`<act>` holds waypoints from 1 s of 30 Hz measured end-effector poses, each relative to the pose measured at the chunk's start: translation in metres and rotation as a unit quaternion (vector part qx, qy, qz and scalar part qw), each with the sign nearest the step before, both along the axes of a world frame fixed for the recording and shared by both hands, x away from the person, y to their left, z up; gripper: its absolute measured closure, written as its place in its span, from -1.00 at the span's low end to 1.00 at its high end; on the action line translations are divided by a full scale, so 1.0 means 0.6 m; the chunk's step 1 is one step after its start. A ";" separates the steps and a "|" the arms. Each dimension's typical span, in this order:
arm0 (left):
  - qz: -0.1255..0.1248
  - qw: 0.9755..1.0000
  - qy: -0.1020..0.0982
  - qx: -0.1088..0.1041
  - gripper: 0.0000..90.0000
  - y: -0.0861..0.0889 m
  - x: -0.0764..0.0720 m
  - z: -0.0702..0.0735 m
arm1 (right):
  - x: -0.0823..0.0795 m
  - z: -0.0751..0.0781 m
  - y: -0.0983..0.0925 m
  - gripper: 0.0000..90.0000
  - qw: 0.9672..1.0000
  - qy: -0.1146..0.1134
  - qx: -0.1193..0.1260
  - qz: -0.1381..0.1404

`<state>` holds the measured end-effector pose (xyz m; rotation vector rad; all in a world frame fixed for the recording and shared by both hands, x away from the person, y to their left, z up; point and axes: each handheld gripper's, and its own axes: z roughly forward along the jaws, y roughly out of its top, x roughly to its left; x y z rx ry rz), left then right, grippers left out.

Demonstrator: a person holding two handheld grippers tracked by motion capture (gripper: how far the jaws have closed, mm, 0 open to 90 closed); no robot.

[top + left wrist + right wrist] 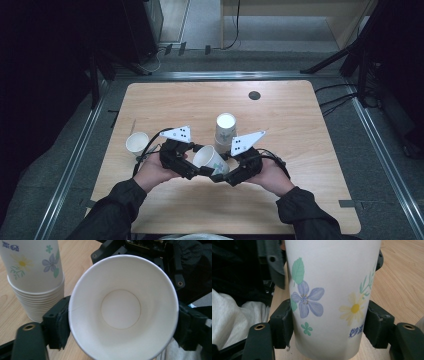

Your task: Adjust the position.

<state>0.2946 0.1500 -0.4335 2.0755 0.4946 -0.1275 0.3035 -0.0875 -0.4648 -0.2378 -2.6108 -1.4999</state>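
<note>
Jaws of both the left gripper (pixel 200 169) and right gripper (pixel 223 175) clamp one tilted paper cup (pixel 210 160), mouth toward the left gripper, base toward the right.

Cup stack (pixel 225 131) just behind held cup (pixel 210 159); lone cup (pixel 136 143) left; right tabletop (pixel 310 145) free.

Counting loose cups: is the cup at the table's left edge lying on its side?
No, the single cup stands upright with its open rim facing up, apart from the stack of cups.
</note>
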 end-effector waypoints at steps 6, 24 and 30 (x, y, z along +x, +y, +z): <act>0.001 1.000 -0.001 0.005 -0.54 -0.001 -0.001 -0.001 | 0.000 -0.001 0.001 -0.26 1.000 -0.001 -0.004 -0.001; -0.004 1.000 -0.021 0.010 -0.50 -0.002 -0.007 0.003 | -0.003 -0.003 0.006 -0.34 1.000 0.003 -0.008 -0.004; -0.001 1.000 -0.024 0.008 -0.50 0.000 -0.008 0.005 | -0.004 -0.006 0.008 -0.38 1.000 0.000 -0.017 -0.005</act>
